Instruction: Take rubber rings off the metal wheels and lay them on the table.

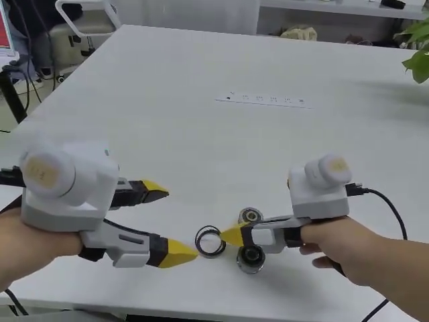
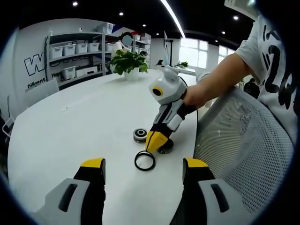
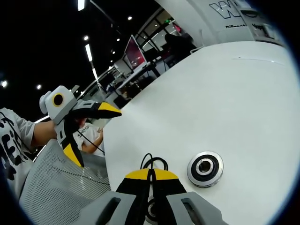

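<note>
Left claw: the left gripper [image 1: 169,218], white-bodied with black jaws and yellow tips, was held at the near left of the table. Its jaws were spread wide with nothing between them, and the tips pointed right.
Right claw: the right gripper [image 1: 231,235], of the same build, came in from the near right and pointed left. Its jaws were pressed together into a single yellow point.
Rings: the black rubber rings [image 1: 210,240] lay flat on the white table [image 1: 201,134] close to its near edge. They showed as overlapping loops, and their number could not be told.
Rings and right claw: the right side of the loops touched the closed yellow point. Whether the jaws nipped any rubber could not be told. In the right gripper view the loops sat just beyond the closed tips.
Rings and left claw: the loops lay just right of the near yellow tip, apart from it. In the left gripper view they sat ahead, in line with the gap between the spread jaws.
Wheels: one round metal wheel with a dark hub [image 1: 250,216] lay on the far side of the right claw's jaws. A second metal wheel [image 1: 251,258] lay on their near side, partly under them. Both were just right of the rings.
Hands: a left hand [image 1: 27,248] and a right hand [image 1: 342,245] held the grippers.
Far table: a pale socket strip [image 1: 265,99] was set into the middle, well apart from the work.
</note>
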